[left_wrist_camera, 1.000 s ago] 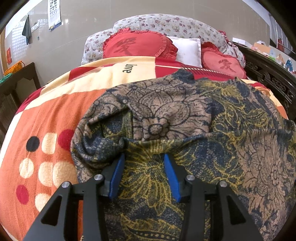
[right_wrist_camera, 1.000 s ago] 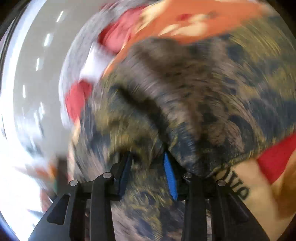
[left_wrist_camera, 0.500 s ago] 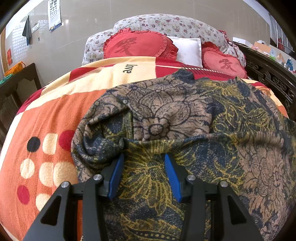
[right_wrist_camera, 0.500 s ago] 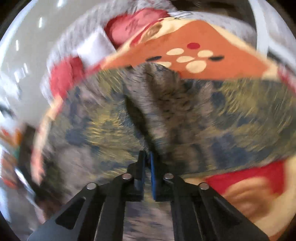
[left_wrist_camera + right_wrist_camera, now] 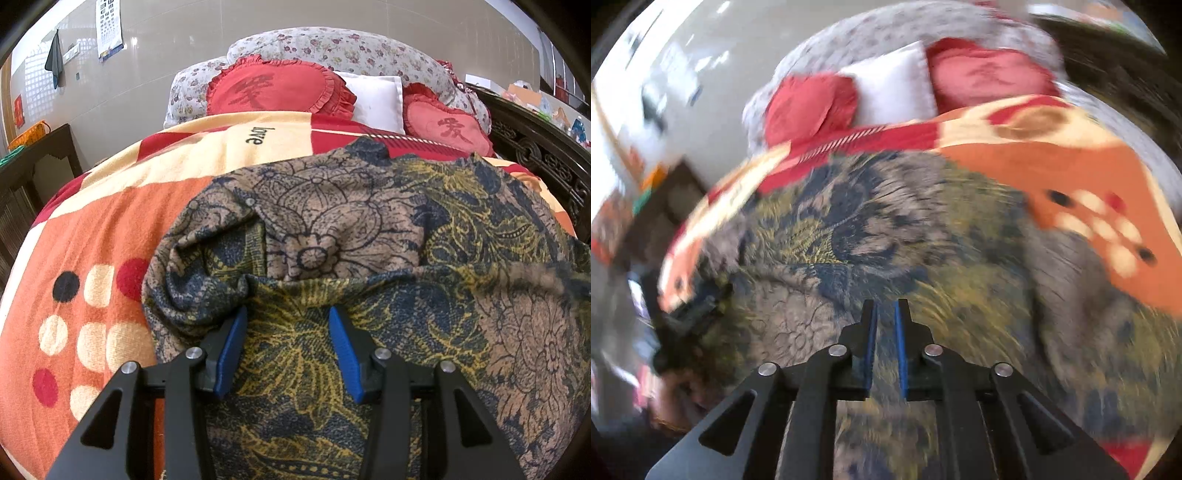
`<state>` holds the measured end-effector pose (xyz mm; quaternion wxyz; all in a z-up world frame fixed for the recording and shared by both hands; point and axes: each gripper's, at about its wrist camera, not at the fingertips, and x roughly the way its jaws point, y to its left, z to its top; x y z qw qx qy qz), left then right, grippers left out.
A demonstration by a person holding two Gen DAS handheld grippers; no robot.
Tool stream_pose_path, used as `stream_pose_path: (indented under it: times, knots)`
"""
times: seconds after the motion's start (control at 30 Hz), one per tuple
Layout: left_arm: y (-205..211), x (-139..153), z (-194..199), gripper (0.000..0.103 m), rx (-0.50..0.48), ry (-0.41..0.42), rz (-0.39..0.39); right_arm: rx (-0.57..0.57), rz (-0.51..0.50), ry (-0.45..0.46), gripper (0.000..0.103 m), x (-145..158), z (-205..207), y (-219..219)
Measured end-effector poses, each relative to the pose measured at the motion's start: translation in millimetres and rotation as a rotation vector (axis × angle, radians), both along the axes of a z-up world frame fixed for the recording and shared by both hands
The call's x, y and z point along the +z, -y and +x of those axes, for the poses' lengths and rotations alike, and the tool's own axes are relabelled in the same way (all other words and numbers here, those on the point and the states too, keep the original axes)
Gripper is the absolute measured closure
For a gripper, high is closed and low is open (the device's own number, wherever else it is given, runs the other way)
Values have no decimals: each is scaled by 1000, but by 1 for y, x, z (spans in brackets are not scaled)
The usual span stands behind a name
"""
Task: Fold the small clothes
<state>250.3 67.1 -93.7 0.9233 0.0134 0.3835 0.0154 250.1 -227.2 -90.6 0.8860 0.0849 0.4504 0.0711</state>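
I note a bed covered by an orange, cream and red blanket (image 5: 122, 236) printed with dots and the word "love". At its head lie two red heart-shaped cushions, the larger (image 5: 277, 90) on the left, the smaller (image 5: 445, 125) on the right, with a white pillow (image 5: 376, 99) between them. Behind these sits a floral bolster (image 5: 332, 46). A dark carved bed frame (image 5: 535, 155) runs along the right. On the beige wall hang a paper chart (image 5: 109, 27) and a dark cloth (image 5: 54, 62). A dark wooden cabinet (image 5: 44, 158) stands left.
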Motion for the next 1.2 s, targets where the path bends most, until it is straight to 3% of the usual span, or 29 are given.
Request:
stream_pose_path:
  times: [0.03, 0.13, 0.2, 0.27, 0.33, 0.4, 0.53, 0.63, 0.73, 0.87, 1.03, 1.1, 1.2]
  knots:
    - [0, 0, 0, 54, 1, 1, 0, -83, -54, -36, 94, -14, 12, 12]
    - [0, -1, 1, 53, 1, 1, 0, -300, -29, -114, 94, -39, 19, 59]
    - [0, -1, 1, 53, 1, 2, 0, -304, 15, -106, 94, -36, 15, 67]
    - [0, -1, 1, 53, 1, 1, 0, -277, 0, -21, 94, -16, 7, 56]
    - [0, -1, 1, 53, 2, 1, 2, -222, 15, 81, 94, 9, -3, 30]
    - [0, -1, 2, 53, 2, 0, 4, -109, 63, 120, 94, 20, -2, -8]
    - [-1, -2, 3, 53, 4, -1, 10, 223, 104, 104, 94, 16, 13, -123]
    - [-1, -2, 4, 53, 3, -4, 4, 259, 48, 42, 94, -12, 29, -161]
    - [0, -2, 4, 53, 4, -6, 8, 230, 71, 25, 103, -28, 35, -135]
    - [2, -2, 5, 53, 5, -4, 22, 122, 126, 69, 103, -27, 33, -66]
    - [4, -2, 4, 52, 6, -3, 26, 85, 110, 94, 103, -25, 17, -12]
    - [3, -2, 4, 52, 6, -3, 27, 84, 147, 91, 103, -24, 12, 2]
    - [4, -2, 4, 52, 6, -3, 26, -25, 62, 49, 103, -31, 12, 32]
